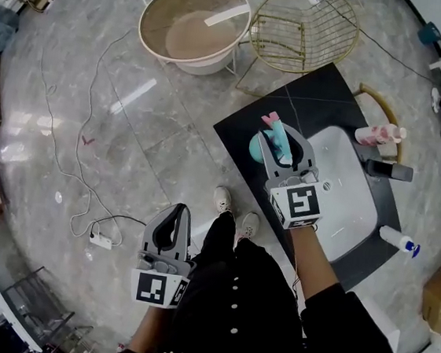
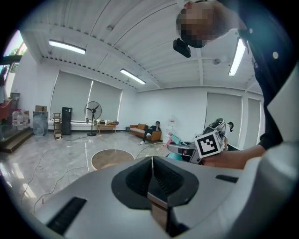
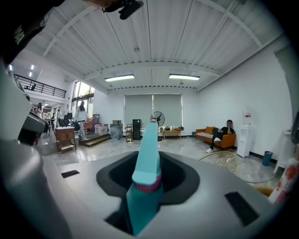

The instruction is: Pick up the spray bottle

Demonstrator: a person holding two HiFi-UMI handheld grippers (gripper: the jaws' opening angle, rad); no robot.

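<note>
Left gripper (image 1: 170,220) pinched together, empty; right gripper (image 1: 281,143) clamps teal spray bottle (image 3: 145,182), so squeeze firmly, raise it straight, upright.

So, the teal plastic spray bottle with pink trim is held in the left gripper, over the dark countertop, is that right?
Not quite: the right gripper holds the teal plastic spray bottle over the dark countertop, as the right gripper view shows. The left gripper is shut and empty.
</note>
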